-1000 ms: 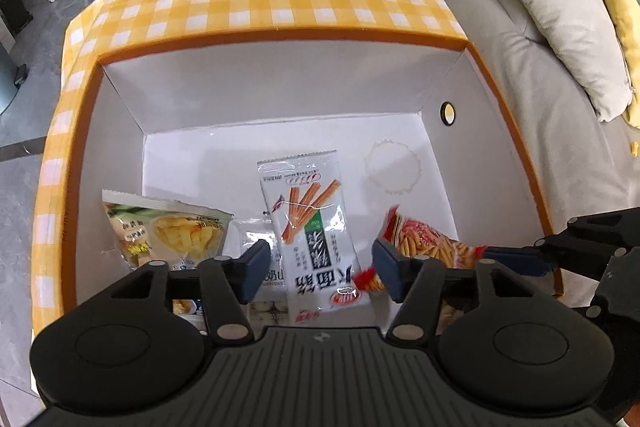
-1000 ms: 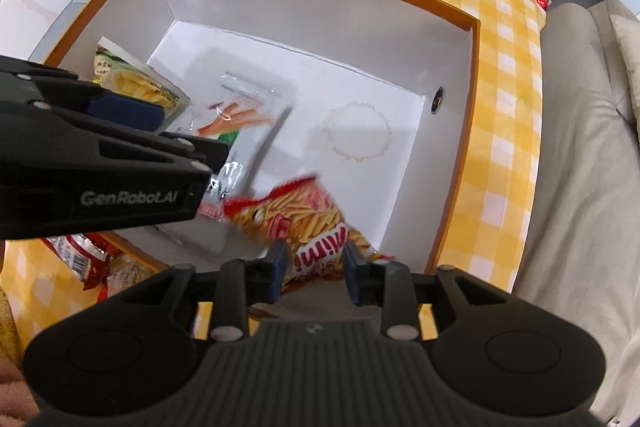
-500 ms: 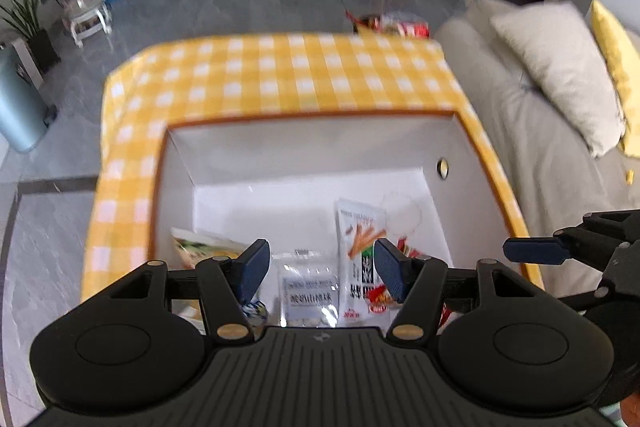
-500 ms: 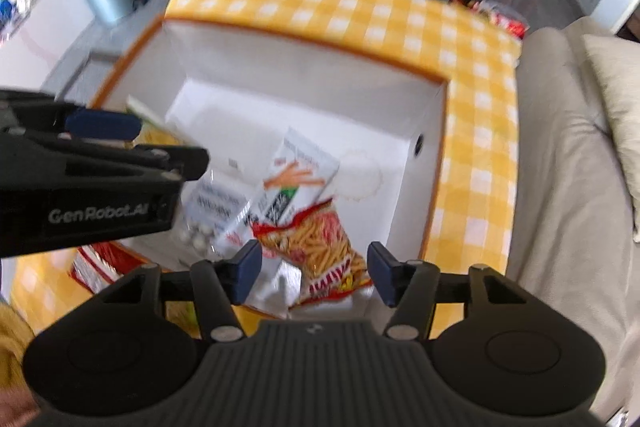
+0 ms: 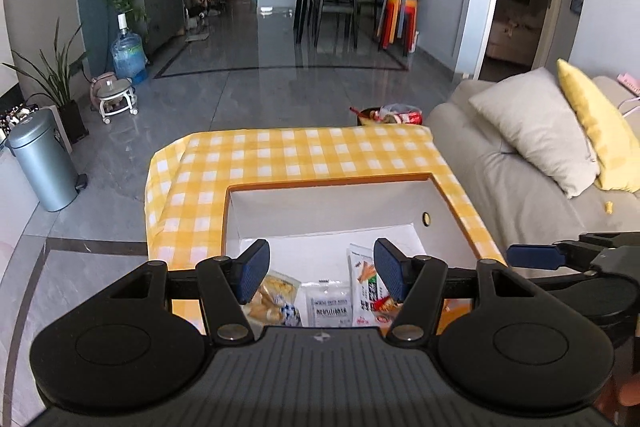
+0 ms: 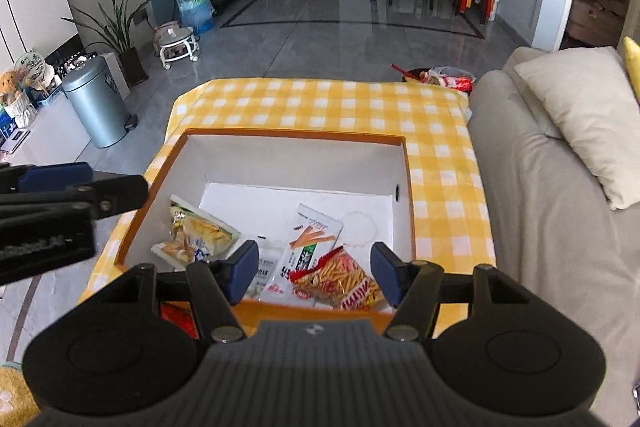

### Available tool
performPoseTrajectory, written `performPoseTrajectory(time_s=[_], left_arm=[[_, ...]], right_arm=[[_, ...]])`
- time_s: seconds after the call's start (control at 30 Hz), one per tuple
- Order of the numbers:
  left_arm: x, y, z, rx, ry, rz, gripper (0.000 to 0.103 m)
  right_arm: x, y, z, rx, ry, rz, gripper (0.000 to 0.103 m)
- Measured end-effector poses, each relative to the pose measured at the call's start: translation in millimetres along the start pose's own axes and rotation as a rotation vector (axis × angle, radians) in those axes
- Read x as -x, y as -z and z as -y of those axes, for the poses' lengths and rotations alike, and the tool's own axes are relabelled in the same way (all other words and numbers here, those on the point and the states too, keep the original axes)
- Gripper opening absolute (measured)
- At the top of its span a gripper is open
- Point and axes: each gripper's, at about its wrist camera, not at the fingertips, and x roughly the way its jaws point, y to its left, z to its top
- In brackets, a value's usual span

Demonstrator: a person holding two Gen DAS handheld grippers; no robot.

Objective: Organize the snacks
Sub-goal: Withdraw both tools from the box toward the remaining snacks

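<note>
A white box with an orange rim [image 6: 296,135] sits on a yellow checked cloth [image 6: 320,103]. Inside lie a red chip bag [image 6: 340,279], a white and green stick-snack packet [image 6: 312,239], a small clear white packet [image 6: 266,267] and a yellow-green bag [image 6: 200,231]. The same box [image 5: 332,183] and snacks show in the left wrist view, with the stick-snack packet [image 5: 364,275] and yellow bag [image 5: 272,297]. My left gripper [image 5: 320,273] is open and empty, raised above the box's near side. My right gripper [image 6: 314,275] is open and empty above the box's near edge.
A grey sofa [image 6: 540,187] with a beige pillow [image 6: 580,107] runs along the right. A red snack pack [image 6: 176,315] lies on the cloth left of my right gripper. A bin with wrappers [image 6: 440,79] stands beyond the table. A metal trash can [image 6: 96,103] is at left.
My right gripper opened and let go of the red chip bag, which now lies in the box. Both grippers pulled up and back from the box.
</note>
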Motion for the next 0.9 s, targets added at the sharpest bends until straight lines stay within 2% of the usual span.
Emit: performPoseTrajectory(time_s=[0.17, 0.27, 0.47, 0.57, 0.77, 0.9], left_arm=[[25.5, 24.5, -2.4, 0.015, 0.0, 0.031, 0.07], [35.3, 42.2, -7.0, 0.044, -0.004, 0.022, 0.07], [43.1, 77.7, -17.6, 0.091, -0.01, -0.038, 0.07], [44.0, 97.3, -23.3, 0.129, -0.005, -0.074, 0.07], [36.5, 129.5, -26.4, 0.178, 0.01, -0.147, 0.062], [29.4, 144.9, -25.5, 0.179, 0.009, -0.19, 0.059]], right_arm=[[22.7, 26.4, -8.4, 0.007, 0.015, 0.033, 0.061], [32.9, 46.2, -7.8, -0.02, -0.009, 0.035, 0.061], [39.0, 88.4, -4.1, -0.061, -0.059, 0.005, 0.062], [39.0, 111.7, -3.1, -0.061, -0.055, 0.015, 0.062], [35.5, 152.2, -5.7, -0.016, -0.028, 0.018, 0.061], [28.0, 175.9, -5.4, 0.006, -0.019, -0.016, 0.061]])
